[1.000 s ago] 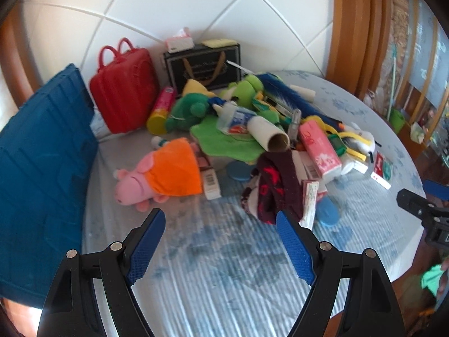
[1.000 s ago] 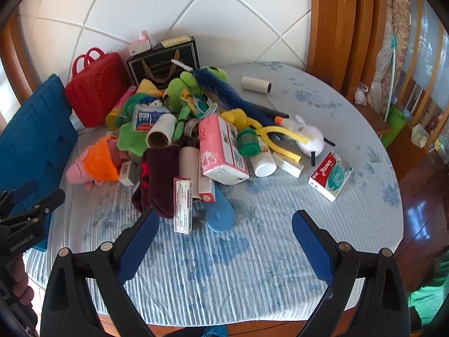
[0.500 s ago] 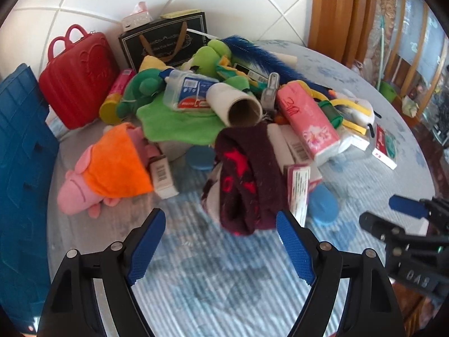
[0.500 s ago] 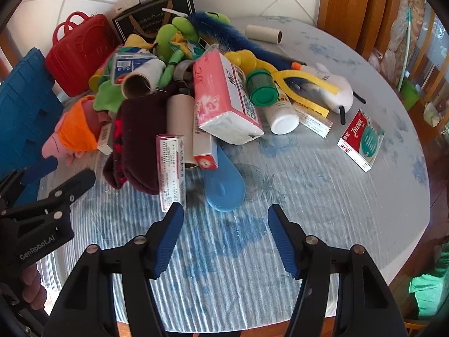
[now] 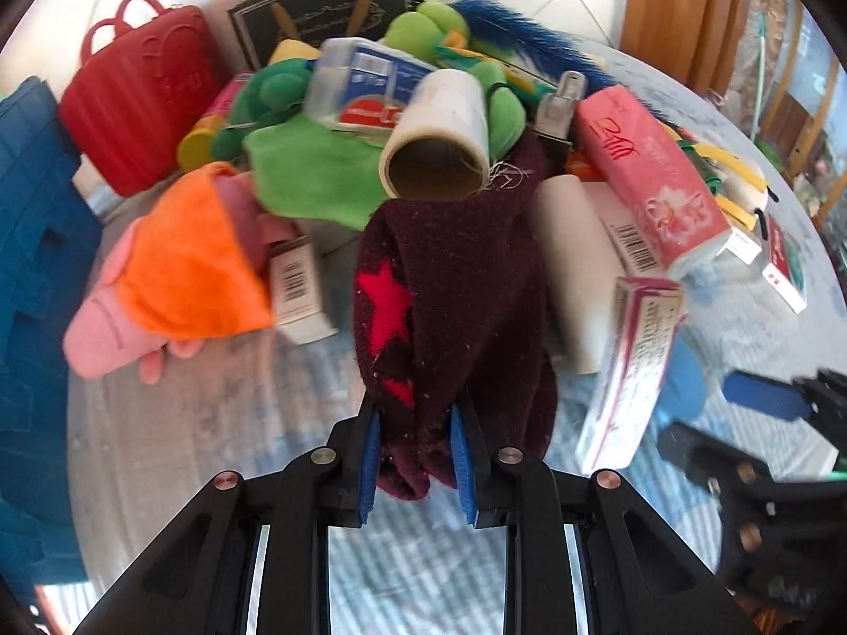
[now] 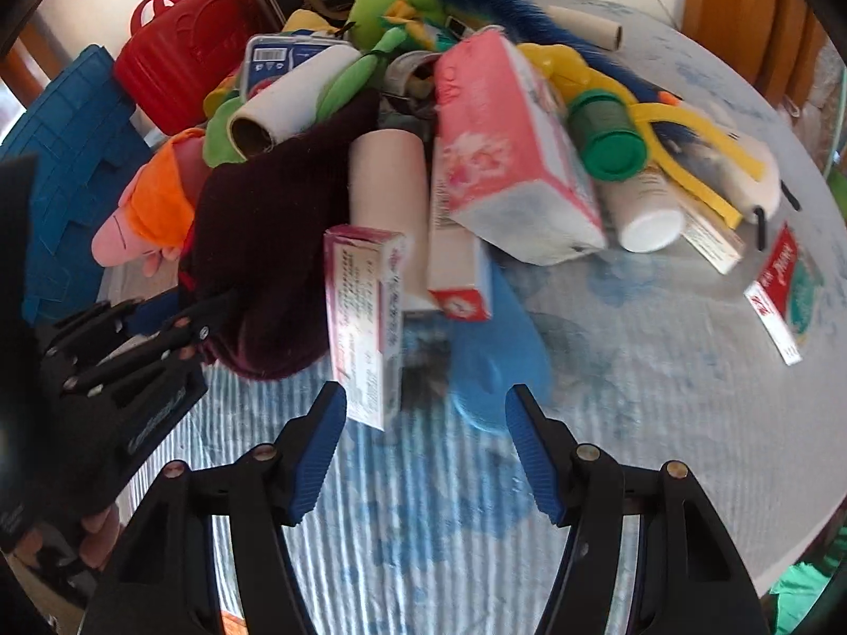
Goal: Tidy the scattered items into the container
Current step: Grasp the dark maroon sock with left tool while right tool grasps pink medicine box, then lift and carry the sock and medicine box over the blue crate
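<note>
A heap of scattered items lies on the round table. My left gripper is shut on the near end of a dark maroon sock with red stars; the sock also shows in the right wrist view, with the left gripper on its edge. My right gripper is open just in front of a pink-and-white medicine box, which leans on the heap. The blue container stands at the far left.
The heap holds a pink pig plush in orange, a cardboard tube, a pink tissue pack, a green-capped bottle, a blue flat lid. A red case and black bag stand behind.
Both grippers moved forward to the heap. My left gripper closed on the maroon sock. My right gripper came up close to the medicine box, still open.
</note>
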A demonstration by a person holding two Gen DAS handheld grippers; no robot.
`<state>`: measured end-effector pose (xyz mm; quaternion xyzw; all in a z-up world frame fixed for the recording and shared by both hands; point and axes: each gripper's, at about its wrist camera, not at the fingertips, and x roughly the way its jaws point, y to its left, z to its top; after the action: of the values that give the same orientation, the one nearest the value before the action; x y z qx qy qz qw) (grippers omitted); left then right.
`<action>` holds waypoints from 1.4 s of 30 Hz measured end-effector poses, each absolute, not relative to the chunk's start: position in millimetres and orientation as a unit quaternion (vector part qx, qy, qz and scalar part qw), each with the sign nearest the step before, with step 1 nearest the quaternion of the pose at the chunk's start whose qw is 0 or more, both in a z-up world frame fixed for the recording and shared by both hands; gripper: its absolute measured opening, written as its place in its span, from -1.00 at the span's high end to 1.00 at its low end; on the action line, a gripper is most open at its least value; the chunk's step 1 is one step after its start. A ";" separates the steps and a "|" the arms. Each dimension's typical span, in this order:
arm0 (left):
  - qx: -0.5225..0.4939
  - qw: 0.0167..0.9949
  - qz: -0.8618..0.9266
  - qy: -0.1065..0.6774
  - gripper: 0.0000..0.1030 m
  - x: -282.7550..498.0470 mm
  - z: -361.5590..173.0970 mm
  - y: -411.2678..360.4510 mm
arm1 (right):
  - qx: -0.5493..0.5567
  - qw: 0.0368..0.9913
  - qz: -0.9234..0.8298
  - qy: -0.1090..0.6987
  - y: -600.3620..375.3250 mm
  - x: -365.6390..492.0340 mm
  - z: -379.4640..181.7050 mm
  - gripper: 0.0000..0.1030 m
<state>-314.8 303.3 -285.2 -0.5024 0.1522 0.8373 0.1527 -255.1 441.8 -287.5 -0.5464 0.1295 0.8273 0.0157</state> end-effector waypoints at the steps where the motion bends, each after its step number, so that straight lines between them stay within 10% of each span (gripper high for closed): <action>1: -0.503 0.153 0.837 0.151 0.55 -313.8 -285.4 299.4 | -0.545 0.012 0.828 0.131 438.5 -259.2 -288.2 -0.20; 13: -0.493 0.155 0.843 0.148 -0.04 -328.6 -299.5 311.6 | -0.554 0.014 0.823 0.123 431.6 -287.6 -309.1 0.07; 15: -0.495 0.164 0.840 0.150 0.47 -329.8 -302.9 315.2 | -0.555 0.016 0.822 0.125 435.2 -290.1 -311.0 0.22; 17: -0.492 0.167 0.842 0.148 0.54 -325.9 -300.0 316.4 | -0.555 0.014 0.822 0.126 437.4 -290.5 -310.3 0.31; 42: -0.356 0.083 0.926 0.092 0.61 -296.2 -135.6 251.9 | -0.428 -0.072 0.900 0.048 390.5 -282.2 -152.0 0.46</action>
<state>-296.2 251.9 -135.6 -0.3563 0.0925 0.9260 0.0832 -282.2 390.5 -152.0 -0.4276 0.0479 0.8998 -0.0718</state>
